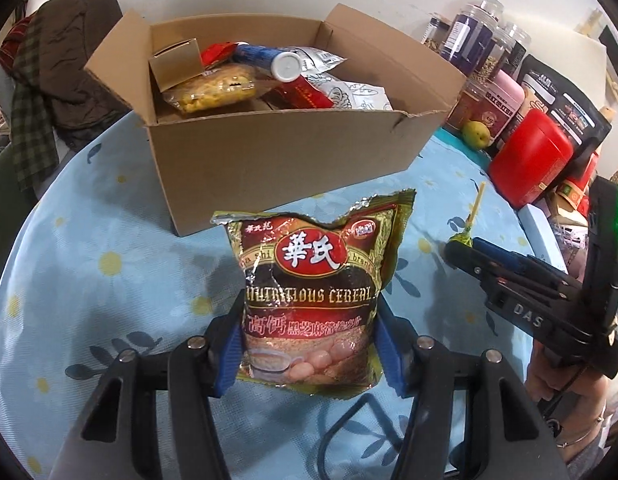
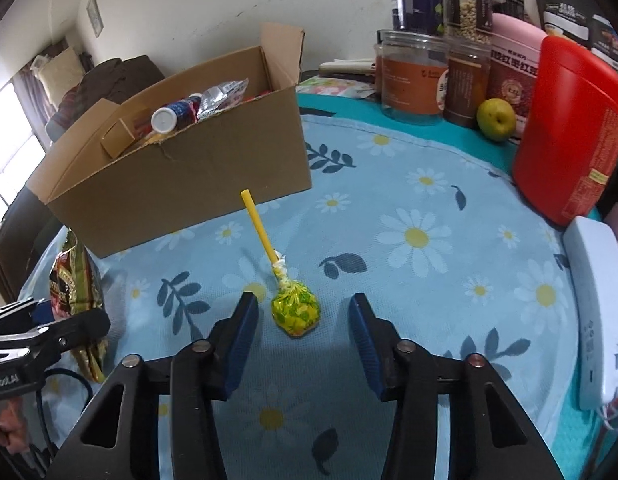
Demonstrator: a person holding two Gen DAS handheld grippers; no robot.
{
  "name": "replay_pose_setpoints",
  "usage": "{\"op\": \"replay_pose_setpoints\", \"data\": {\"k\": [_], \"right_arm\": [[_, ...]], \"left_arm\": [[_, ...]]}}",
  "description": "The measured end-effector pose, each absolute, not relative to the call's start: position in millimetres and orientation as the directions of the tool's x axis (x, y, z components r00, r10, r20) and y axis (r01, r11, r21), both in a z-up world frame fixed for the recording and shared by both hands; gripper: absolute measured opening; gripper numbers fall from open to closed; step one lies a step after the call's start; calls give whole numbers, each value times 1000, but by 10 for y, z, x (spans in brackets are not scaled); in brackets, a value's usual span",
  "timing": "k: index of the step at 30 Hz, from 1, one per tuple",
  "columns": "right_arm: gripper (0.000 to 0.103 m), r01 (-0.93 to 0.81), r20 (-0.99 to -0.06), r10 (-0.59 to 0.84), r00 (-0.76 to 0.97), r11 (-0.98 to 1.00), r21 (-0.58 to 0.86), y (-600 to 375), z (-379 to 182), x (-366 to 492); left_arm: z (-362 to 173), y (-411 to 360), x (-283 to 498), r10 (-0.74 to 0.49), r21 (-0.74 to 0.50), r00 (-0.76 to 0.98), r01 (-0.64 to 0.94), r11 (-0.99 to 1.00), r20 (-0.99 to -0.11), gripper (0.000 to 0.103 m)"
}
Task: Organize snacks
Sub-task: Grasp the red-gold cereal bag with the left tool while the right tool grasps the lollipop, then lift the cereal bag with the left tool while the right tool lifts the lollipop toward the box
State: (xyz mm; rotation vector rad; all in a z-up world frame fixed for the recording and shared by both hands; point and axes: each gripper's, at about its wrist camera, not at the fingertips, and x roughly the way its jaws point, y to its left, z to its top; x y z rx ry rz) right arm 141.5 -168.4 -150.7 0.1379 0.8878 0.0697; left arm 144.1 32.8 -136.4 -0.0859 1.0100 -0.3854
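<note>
A red and gold cereal bag [image 1: 313, 280] stands upright on the daisy tablecloth in front of an open cardboard box [image 1: 277, 160] that holds several snacks. My left gripper [image 1: 309, 320] is shut on the bag, its blue pads pressing the bag's lower sides. To the right a lollipop [image 2: 296, 314] with a yellow-green wrapper and a yellow stick lies on the cloth, stick pointing toward the box [image 2: 181, 176]. My right gripper [image 2: 303, 304] straddles its head, open, with a gap on each side. In the right wrist view the bag [image 2: 71, 280] and left gripper [image 2: 69, 328] show at the far left.
Jars and pouches line the back right, with a red canister [image 2: 569, 136] and a green fruit [image 2: 496, 118] in front of them. A white device [image 2: 597, 320] lies at the table's right edge. Clothes [image 1: 61, 80] are piled behind the box at the left.
</note>
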Motion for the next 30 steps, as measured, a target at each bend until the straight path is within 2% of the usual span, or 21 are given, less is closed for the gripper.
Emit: {"op": "replay_pose_setpoints", "data": {"k": [4, 15, 30], "right_arm": [[25, -16, -774, 117, 622, 991, 136, -1651, -1535, 1424], [25, -28, -761, 140, 634, 987, 158, -1583, -1419, 1156], [25, -33, -743, 166, 648, 981, 191, -1447, -1298, 315]], "left_arm": [[-1378, 339, 1426, -346, -240, 468, 271, 932, -813, 56], [-1316, 374, 1262, -344, -239, 482, 267, 934, -806, 56], [-1277, 309, 674, -390, -256, 466, 325, 910, -794, 56]]}}
